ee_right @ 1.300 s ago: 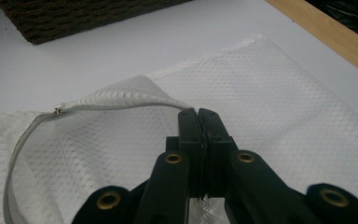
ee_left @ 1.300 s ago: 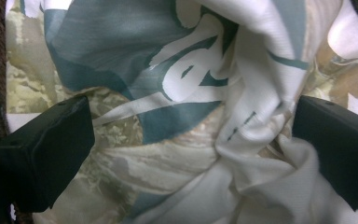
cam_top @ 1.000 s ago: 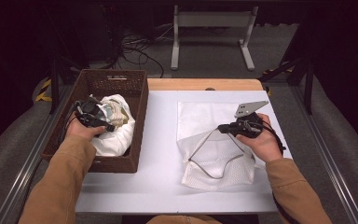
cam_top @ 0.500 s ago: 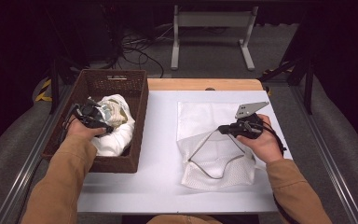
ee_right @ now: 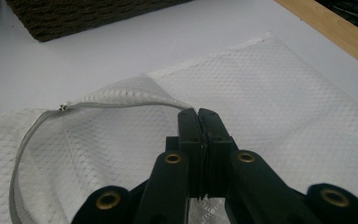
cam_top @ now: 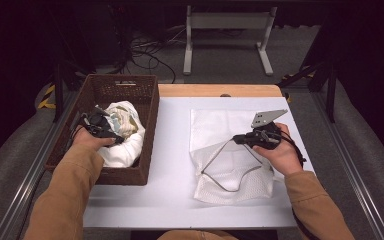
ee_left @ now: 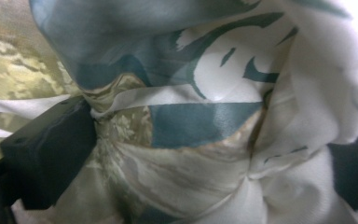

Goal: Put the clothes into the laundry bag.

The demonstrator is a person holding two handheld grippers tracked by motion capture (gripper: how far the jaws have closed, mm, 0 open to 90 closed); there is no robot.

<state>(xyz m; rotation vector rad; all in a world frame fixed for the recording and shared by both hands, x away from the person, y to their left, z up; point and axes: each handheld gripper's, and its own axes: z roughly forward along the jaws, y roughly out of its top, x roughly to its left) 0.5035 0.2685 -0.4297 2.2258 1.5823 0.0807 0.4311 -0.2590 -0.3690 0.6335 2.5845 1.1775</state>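
We're over the wicker basket (cam_top: 130,165) at nine o'clock on the table, and our left gripper (cam_top: 111,131) is down in it, jaws clenched on a bunch of patterned cloth (cam_top: 122,120). In the left gripper view that cloth (ee_left: 200,126) is puckered between the two black jaws, teal and tan print on silky white, so we read this as a firm pinch, ready to lift the piece out.

Across at three o'clock, our right gripper (cam_top: 236,138) is closed tight on the top layer of the white mesh laundry bag (cam_top: 230,175). In the right gripper view the jaws meet flat together with the bag's mesh (ee_right: 284,107) caught at the tips, just by the zipper edge (ee_right: 116,105). We judge we're holding that lip up so the mouth gapes toward six o'clock and the cloth can go in; the zip line curves open in a loop below our hand.

The bag lies flat on a white tabletop (cam_top: 172,150) with a wooden strip (cam_top: 215,90) along the twelve o'clock edge. Beyond it we see grey carpet, a tangle of black cables (cam_top: 150,52) and the feet of a metal stand (cam_top: 227,30) in a dark room. Metal rails run down both sides of the table.
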